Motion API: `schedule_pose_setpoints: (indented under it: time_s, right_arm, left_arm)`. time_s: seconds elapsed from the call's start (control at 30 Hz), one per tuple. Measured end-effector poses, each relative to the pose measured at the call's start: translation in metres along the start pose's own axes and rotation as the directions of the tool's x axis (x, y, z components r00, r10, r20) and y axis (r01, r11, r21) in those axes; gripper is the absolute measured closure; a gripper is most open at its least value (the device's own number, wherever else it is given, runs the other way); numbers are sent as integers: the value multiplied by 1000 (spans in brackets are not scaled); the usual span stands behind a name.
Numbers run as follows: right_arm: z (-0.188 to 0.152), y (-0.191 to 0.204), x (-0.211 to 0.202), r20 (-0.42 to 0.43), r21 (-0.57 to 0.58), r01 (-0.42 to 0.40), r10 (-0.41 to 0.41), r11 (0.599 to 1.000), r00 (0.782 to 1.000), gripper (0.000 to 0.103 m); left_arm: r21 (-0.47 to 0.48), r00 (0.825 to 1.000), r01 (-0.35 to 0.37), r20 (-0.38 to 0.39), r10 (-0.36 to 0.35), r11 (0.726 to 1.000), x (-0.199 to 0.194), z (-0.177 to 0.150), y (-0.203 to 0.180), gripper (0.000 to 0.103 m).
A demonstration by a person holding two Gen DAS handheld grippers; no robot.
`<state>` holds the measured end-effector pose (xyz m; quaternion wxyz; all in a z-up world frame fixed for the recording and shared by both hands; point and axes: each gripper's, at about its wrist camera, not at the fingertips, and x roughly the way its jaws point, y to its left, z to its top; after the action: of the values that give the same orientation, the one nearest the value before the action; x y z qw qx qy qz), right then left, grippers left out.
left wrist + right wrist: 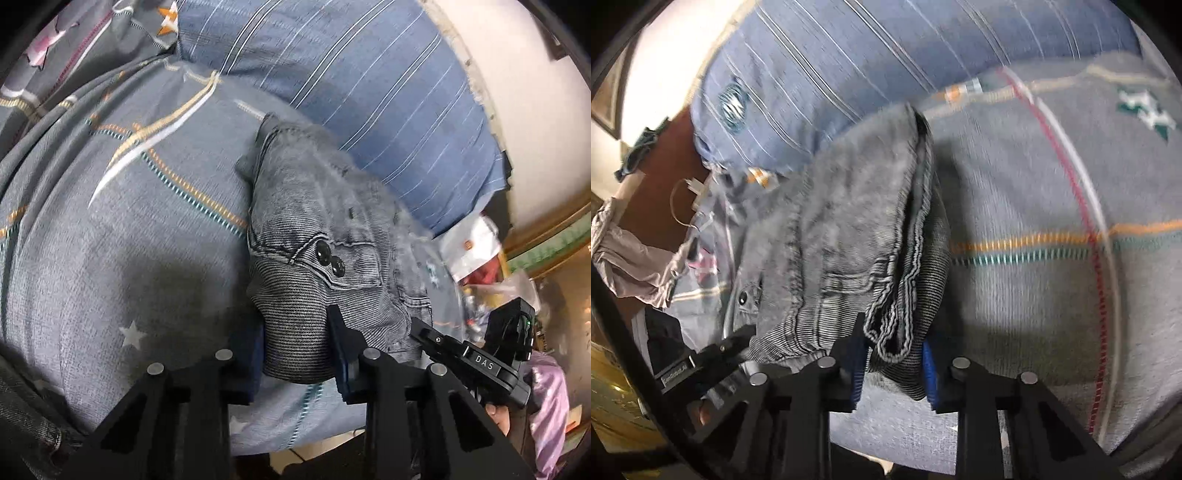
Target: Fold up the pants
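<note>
Grey denim pants (317, 229) pinched at the ribbed waistband by both left tool (297, 354) and right tool (895, 363), apparently for folding on the bed (110, 229).

A home bedroom: a bed (110, 240) under a grey star-and-stripe printed cover, a blue striped pillow (351, 92) at its far side, and beyond the pillow a cream wall (517, 92).

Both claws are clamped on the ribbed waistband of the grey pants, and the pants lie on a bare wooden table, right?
Not a table: the pants lie on a grey patterned bedsheet, as the left wrist view shows. Left claw and right claw do clamp the ribbed waistband.
</note>
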<state>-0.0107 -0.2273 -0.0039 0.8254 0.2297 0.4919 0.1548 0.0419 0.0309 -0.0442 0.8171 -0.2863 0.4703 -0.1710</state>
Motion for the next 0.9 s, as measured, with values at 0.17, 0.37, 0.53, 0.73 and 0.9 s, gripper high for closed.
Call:
schedule_pose_setpoints:
  time_s: [0.17,0.37,0.53,0.73,0.9]
  right_arm:
    - [-4,0,13,-59,-33,69,-71,997,996,70]
    - [6,-5,-15,33,-6,21,-20,1000,999,34]
    - [28,-11,-50,117,59,-71,64,996,991,34]
    - [106,-8,-8,4,83,-91,91,992,996,30]
    - [126,-30,49,-28,129,-136,141,982,990,30]
  left_arm:
    - [-25,997,-57,-53,56,998,13,1,5,62]
    - [-4,998,-64,-21,64,998,-8,7,-10,54]
    - [-28,993,-5,119,8,1000,-46,26,-14,35]
    - [-10,997,-56,58,57,998,12,114,-21,34]
    - [-75,997,40,-63,-45,996,66,133,12,36]
